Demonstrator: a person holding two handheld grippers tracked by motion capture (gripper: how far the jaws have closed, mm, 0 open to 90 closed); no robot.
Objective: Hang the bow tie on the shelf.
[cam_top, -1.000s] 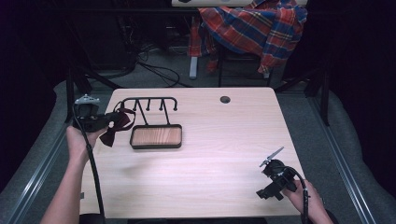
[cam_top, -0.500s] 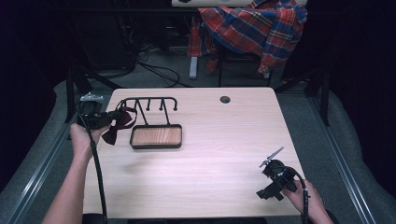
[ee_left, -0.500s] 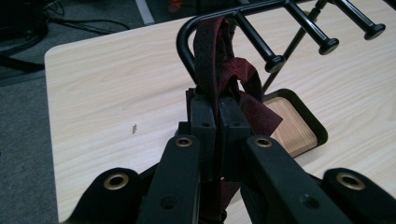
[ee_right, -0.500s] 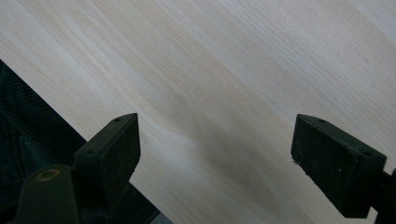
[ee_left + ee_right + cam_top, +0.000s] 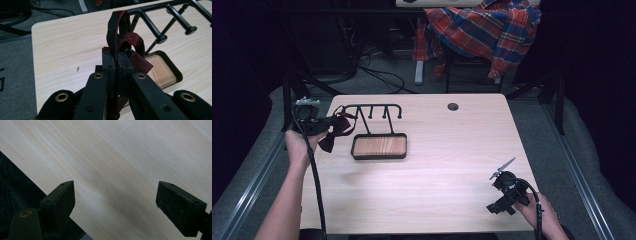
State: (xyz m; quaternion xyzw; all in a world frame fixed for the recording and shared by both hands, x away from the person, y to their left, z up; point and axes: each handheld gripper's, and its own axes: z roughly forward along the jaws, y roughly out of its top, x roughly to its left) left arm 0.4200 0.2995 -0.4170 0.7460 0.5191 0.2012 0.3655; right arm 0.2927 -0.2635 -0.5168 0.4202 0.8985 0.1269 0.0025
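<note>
1. The left gripper [image 5: 116,62] has its jaws clamped on a dark red bow tie [image 5: 334,134] near the table's [image 5: 437,190] left edge, beside the black hook rack [image 5: 371,111]; the right gripper [image 5: 115,200] hangs wide apart, holding nothing, at the near right corner.
2. Since the earlier frame the bow tie has edged closer to the rack.
3. The left gripper view shows the strap looped up beside the rack's end peg [image 5: 150,23]; the high view blurs this.

left gripper [image 5: 329,123]: jaws clamped | right gripper [image 5: 501,171]: jaws wide apart

Plaid shirt [image 5: 484,30] draped over chair, far beyond L gripper [image 5: 331,123], off to its right. Cables [image 5: 377,75] on floor past table [image 5: 437,200] far edge. Grommet hole [image 5: 453,106] in tabletop, well right of L gripper.
</note>
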